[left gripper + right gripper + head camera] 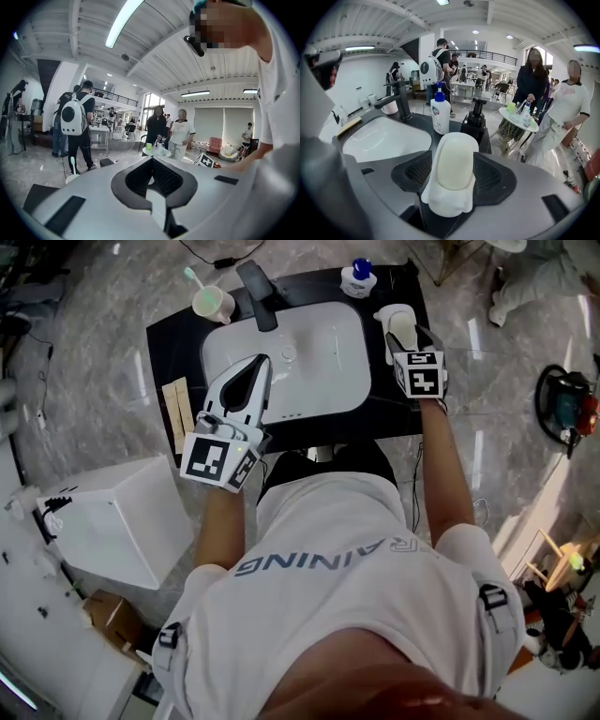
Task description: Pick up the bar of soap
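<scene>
Right gripper set around the soap, ready to squeeze

My right gripper [452, 176] stood released, its pads [492, 176] flanking the bar of soap [452, 161] on its white holder [445, 201] beside the basin [384, 138]. I judged an even, centred squeeze was safest. My left gripper [151, 164] was clenched on nothing.

The head view looks steeply down from above the person onto the sink [319, 352]. The right gripper view sits low and close beside that same sink, facing its faucet [399, 101]. The left gripper view tilts up toward the ceiling [154, 47].
</scene>
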`<state>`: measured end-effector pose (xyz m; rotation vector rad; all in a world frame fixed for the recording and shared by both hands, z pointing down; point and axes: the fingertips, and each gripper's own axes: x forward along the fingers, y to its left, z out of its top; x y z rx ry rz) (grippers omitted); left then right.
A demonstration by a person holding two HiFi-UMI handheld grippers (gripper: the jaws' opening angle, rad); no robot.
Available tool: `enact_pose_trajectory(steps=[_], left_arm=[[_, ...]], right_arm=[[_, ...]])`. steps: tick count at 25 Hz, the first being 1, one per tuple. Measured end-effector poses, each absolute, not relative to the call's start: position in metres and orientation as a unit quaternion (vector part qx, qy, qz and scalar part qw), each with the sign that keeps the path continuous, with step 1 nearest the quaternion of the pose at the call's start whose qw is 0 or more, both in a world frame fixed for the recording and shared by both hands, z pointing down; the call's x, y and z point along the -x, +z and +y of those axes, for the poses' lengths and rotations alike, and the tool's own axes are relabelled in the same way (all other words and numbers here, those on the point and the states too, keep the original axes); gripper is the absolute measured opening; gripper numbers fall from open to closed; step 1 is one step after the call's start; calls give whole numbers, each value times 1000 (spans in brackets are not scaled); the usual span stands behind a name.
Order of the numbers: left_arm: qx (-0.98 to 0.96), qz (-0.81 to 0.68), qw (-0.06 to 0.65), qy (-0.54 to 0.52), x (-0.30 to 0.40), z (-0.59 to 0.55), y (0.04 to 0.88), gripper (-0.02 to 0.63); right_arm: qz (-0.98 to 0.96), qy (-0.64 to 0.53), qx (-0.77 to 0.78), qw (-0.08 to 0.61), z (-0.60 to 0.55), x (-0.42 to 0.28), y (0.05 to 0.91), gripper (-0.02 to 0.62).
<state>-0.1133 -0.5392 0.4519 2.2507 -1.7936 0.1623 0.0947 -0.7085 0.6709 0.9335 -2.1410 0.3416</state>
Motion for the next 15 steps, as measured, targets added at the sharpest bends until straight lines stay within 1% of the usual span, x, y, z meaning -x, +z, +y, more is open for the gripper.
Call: enact_pose_trajectory(steps=[6, 10, 15], left_arm=[[-767, -623, 140, 56, 116, -546, 463, 3], [-767, -622, 146, 57, 120, -550, 468, 3], [-770, -619, 144, 53, 123, -550, 463, 3]], right_arm=[[-827, 139, -373, 398, -720, -96, 690, 259], [-827, 167, -379, 381, -721, -97, 697, 259], [-830, 155, -391, 367, -720, -99, 684, 258]])
